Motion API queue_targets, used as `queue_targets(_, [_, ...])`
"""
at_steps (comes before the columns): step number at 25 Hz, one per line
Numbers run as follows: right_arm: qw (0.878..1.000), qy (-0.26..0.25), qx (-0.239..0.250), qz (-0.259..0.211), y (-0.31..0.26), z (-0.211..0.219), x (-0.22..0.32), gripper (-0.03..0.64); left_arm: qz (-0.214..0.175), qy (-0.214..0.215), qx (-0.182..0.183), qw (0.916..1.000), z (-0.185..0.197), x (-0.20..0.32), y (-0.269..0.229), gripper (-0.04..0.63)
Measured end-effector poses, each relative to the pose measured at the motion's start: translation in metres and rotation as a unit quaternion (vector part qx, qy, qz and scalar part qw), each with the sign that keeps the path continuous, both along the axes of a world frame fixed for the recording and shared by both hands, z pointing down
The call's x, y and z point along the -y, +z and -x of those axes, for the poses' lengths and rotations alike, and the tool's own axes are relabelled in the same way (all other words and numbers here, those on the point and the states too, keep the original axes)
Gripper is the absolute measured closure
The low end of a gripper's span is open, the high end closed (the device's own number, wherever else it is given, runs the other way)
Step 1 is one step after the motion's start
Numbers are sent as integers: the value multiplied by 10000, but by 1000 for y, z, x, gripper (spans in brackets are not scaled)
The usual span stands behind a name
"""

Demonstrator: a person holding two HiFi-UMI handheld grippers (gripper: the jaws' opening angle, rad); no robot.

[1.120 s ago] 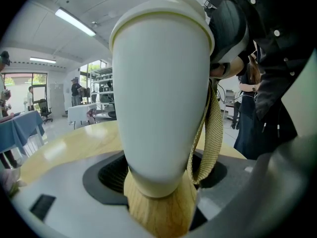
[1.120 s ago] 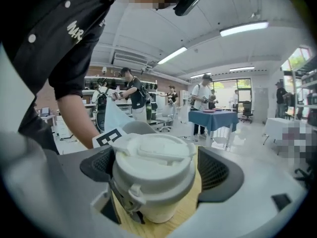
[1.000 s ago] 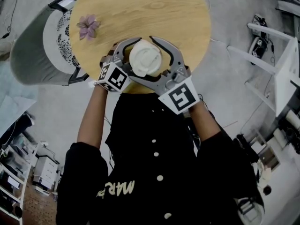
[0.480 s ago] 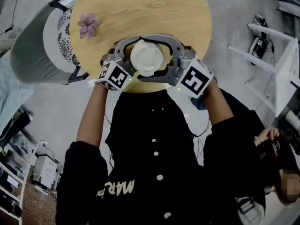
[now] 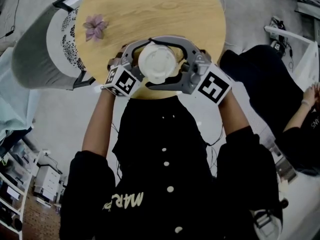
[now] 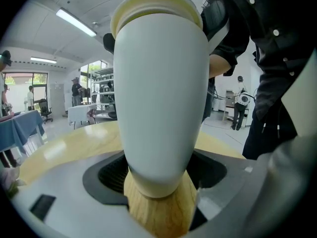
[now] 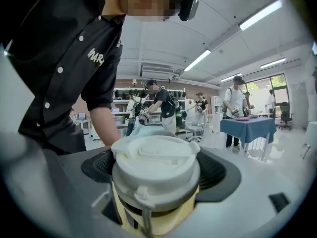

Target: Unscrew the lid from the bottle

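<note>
A white bottle (image 6: 161, 98) stands near the front edge of the round wooden table (image 5: 150, 9). Its cream lid (image 5: 157, 62) faces up at the head view. My left gripper (image 5: 141, 64) comes in from the left and is shut on the bottle's narrow lower body, as the left gripper view shows (image 6: 158, 182). From the right, my right gripper (image 5: 167, 63) wraps the lid (image 7: 154, 160), and both jaws are against its ribbed rim (image 7: 156, 182). The lid sits on the bottle's neck.
A purple paper flower (image 5: 94, 27) lies on the table at the far left. A grey chair with a patterned cushion (image 5: 45, 49) stands left of the table. A person in black (image 5: 270, 84) bends at the right beside a white rack (image 5: 300, 69).
My right gripper has swung round the lid, and its marker cube has moved up and to the right. The left gripper and bottle stayed put. A person has come in at the right.
</note>
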State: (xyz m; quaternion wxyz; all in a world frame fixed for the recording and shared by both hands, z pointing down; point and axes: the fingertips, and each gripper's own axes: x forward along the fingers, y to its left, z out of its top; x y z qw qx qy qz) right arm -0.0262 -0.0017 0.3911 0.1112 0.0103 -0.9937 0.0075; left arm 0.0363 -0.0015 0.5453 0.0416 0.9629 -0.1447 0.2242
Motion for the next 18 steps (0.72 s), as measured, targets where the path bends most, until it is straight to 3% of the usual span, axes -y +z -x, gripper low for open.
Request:
queue_targets(7, [9994,299,-28,181,-26,-9,-1,138,-50,-61,133,9999,2,0,0,233])
queue_targets(12, [9955,809,309,374,-73,-24,0,138,-7,-245,349,9991,10,-4,-11,219])
queue_targets(18, [9918,1090,519,423,-117,-37,1,138,110,-783,459,9958,38,-6,-31,218])
